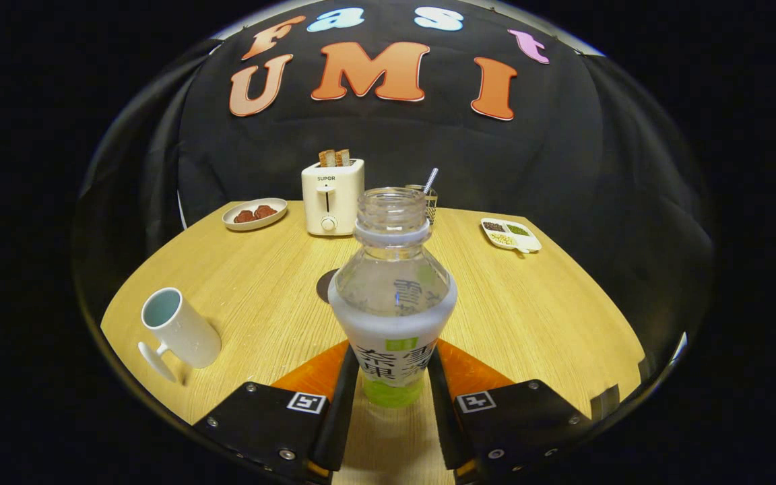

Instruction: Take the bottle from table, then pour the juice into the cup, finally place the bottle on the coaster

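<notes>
While the round wooden table (pixel 246 283) spreads wide beneath, the gripper (pixel 393 391) clamps both fingers on the uncapped bottle (pixel 393 296), upright between them. Beyond it sits the dark coaster (pixel 326 284), partly hidden. Well off beside the fingers stands the white cup (pixel 179 328), with bare tabletop between.

Cream toaster (pixel 332 197) holding toast, plate of brown food (pixel 254 214) beside it, divided snack dish (pixel 510 235), wooden table (pixel 536 316)

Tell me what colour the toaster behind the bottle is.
Cream-white, clearest in the gripper view: the toaster stands beyond the bottle held in the claw.
</notes>
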The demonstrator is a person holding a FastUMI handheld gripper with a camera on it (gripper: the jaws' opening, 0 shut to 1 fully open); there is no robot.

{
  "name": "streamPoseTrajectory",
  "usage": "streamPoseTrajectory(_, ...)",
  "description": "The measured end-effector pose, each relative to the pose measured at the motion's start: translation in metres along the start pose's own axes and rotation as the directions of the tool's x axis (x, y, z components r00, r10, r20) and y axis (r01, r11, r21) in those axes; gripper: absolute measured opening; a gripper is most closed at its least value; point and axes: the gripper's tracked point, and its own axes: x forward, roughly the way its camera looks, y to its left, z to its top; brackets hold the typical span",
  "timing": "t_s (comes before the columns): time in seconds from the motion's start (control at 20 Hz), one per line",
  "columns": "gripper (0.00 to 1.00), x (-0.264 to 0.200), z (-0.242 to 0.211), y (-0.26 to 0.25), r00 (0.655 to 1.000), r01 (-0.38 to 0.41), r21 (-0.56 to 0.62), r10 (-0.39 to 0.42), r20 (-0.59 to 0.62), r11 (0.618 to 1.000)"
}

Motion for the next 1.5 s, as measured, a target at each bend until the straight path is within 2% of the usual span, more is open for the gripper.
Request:
streamPoseTrajectory(0.15, 0.56, -0.008, 0.007, 0.010, 1.000, 0.004, -0.042, -0.005, -0.018, 0.999)
streamPoseTrajectory(0.35, 0.56, -0.017, 0.024, 0.019, 0.999, 0.032, -0.161, -0.034, -0.008, 0.986)
streamPoseTrajectory(0.5, 0.56, -0.019, 0.036, 0.029, 0.998, 0.057, -0.279, -0.055, 0.016, 0.959)
streamPoseTrajectory(0.6, 0.56, -0.023, 0.043, 0.041, 0.998, 0.063, -0.372, -0.051, 0.041, 0.926)
streamPoseTrajectory(0.95, 0.56, -0.021, 0.067, 0.078, 0.990, 0.117, -0.649, -0.040, 0.133, 0.752)
streamPoseTrajectory(1.15, 0.56, -0.014, 0.071, 0.098, 0.988, 0.131, -0.771, -0.022, 0.150, 0.623)
streamPoseTrajectory(1.5, 0.56, -0.004, 0.064, 0.107, 0.982, 0.185, -0.887, -0.040, 0.185, 0.423)
